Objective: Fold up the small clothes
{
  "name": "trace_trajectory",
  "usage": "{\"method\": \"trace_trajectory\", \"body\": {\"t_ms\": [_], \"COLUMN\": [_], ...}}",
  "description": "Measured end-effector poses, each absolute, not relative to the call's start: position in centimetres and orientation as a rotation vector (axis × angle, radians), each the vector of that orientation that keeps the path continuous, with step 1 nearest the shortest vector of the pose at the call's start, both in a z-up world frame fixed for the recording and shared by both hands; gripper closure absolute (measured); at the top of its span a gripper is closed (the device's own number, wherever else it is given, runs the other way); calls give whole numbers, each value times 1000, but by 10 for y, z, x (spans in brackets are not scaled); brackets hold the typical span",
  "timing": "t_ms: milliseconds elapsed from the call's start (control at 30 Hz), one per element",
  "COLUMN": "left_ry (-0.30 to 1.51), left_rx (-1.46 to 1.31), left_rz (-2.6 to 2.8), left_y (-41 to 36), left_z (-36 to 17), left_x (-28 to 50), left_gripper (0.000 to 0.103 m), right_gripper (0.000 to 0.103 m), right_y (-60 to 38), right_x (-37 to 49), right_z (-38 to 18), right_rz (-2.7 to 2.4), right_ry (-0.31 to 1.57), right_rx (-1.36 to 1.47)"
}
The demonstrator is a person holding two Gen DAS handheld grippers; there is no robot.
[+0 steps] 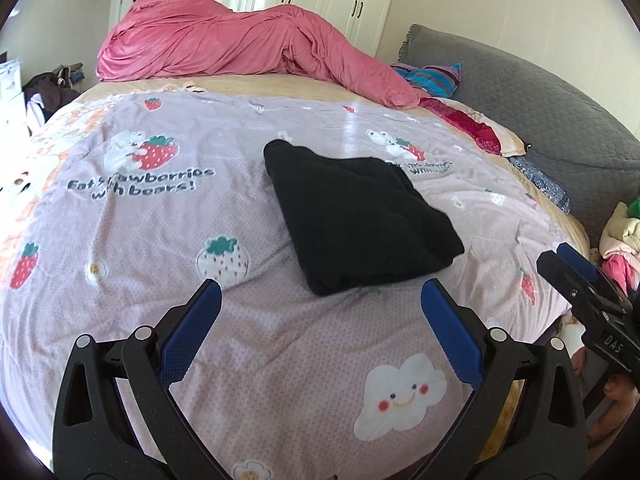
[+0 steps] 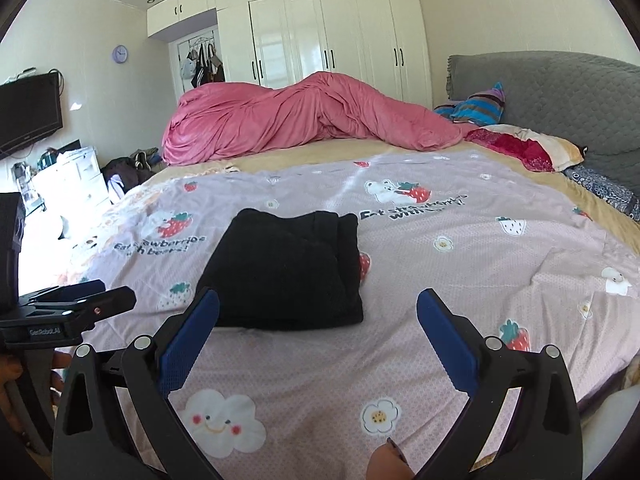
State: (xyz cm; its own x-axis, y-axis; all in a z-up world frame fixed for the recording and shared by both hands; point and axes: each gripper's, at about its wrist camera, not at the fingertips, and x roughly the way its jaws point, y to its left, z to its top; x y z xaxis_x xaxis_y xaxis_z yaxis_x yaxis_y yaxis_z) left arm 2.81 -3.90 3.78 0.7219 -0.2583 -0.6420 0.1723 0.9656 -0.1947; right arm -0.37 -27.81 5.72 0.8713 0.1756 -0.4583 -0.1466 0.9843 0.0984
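Nearest to us, the left gripper (image 1: 320, 300) hovers over the lilac bedsheet (image 1: 160, 232) with its blue-padded fingers (image 1: 192, 332) spread wide and nothing between them. The right gripper (image 2: 318, 310) sits the same way in its own view, fingers (image 2: 448, 340) parted and empty, above a smiling cloud print (image 2: 222, 422) on the sheet. Each gripper also shows up at the edge of the other's view: the right one at the far right of the left wrist view, the left one at the far left of the right wrist view.

Just beyond the fingertips lies the black garment (image 1: 356, 216), folded into a compact, roughly rectangular bundle and resting flat on the sheet, apart from both grippers. In the right wrist view it lies slightly left of centre (image 2: 286, 268), its near edge close to the left fingertip of that gripper.

Further back we see the strawberry-and-bear prints with the lettering "Eat strawberries with bears!" (image 1: 140, 182). Behind the sheet a crumpled pink duvet (image 1: 240, 44) is heaped across the bed, with a striped pillow (image 2: 476, 106) and a red patterned pillow (image 2: 524, 148) beside the grey padded headboard (image 2: 560, 92). Farthest away stand the white wardrobes (image 2: 320, 36), a wall clock (image 2: 120, 54) and a dark television (image 2: 30, 110) on the left wall.
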Motion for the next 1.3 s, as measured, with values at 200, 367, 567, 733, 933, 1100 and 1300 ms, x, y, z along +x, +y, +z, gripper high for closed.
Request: {"method": "trace_trajectory", "body": {"t_ms": [200, 367, 567, 733, 933, 1100, 1300], "left_ry": [775, 827, 853, 860, 860, 859, 862], "left_rx": [-133, -153, -139, -125, -118, -110, -104], "left_rz": [-226, -205, -188, -184, -177, -172, -166], "left_y": [-36, -31, -32, -34, -37, -38, -39], "left_z": [15, -3, -14, -15, -15, -15, -15], "left_x": [19, 19, 19, 20, 21, 21, 21], "left_gripper": [9, 9, 9, 9, 9, 9, 9], "right_gripper": [4, 4, 4, 4, 4, 4, 4], "right_y": [-281, -279, -274, -274, -273, -275, -276], "right_x": [-11, -15, -18, -16, -15, -15, -14], "right_z": [39, 17, -1, -4, -3, -2, -2], "right_rz": [139, 105, 77, 74, 74, 66, 64], "right_ry": [525, 574, 606, 610, 607, 613, 619], "right_rx": [61, 57, 44, 41, 27, 36, 39]}}
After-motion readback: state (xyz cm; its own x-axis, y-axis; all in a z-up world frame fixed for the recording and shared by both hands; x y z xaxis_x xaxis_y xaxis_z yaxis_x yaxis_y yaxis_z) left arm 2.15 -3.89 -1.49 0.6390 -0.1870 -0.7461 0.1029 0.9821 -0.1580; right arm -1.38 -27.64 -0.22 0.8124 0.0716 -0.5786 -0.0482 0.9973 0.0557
